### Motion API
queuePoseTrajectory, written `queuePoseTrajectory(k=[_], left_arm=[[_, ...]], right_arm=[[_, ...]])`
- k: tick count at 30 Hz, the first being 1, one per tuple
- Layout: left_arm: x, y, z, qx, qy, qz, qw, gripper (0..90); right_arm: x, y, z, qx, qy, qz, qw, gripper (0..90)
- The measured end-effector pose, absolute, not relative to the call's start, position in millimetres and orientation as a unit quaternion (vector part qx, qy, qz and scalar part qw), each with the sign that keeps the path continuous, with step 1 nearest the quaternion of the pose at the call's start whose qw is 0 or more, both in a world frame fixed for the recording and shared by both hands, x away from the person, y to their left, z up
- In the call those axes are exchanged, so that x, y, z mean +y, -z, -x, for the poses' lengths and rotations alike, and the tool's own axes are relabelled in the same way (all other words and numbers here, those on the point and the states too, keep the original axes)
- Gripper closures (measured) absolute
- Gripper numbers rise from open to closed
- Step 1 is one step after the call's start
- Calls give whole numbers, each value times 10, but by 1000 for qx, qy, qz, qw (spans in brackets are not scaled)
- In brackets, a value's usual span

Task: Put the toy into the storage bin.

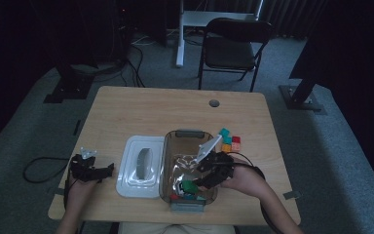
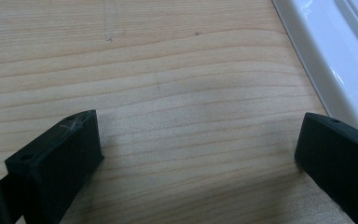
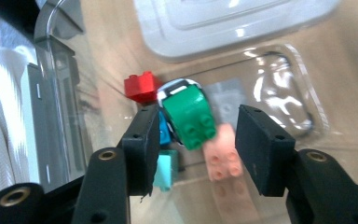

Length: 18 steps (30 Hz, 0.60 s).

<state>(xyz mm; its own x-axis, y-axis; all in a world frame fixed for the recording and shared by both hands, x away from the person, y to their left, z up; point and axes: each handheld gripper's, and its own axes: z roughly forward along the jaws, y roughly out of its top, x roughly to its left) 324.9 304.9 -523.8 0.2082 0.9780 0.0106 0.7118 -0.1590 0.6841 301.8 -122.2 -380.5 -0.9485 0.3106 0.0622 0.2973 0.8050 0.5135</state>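
Green brick (image 3: 189, 116) sits loose between the right gripper's (image 3: 196, 140) part-open fingers (image 3: 142, 140) — blue bricks half hidden behind one; left gripper (image 2: 198, 154) wide open, empty.

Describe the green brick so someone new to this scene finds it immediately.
Start at the clear tinted bin beside the white lid on the wooden table. At the bin's near end, bricks are piled; the green brick lies on top, studs showing, the only green one.
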Motion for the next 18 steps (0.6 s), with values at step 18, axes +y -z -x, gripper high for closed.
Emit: queuePoseTrajectory(k=[18], left_arm=[[3049,5237,-3249,584,-235,-724,283,9]], right_arm=[[-2049,3695,-3341,889,-337,-305,63,432]])
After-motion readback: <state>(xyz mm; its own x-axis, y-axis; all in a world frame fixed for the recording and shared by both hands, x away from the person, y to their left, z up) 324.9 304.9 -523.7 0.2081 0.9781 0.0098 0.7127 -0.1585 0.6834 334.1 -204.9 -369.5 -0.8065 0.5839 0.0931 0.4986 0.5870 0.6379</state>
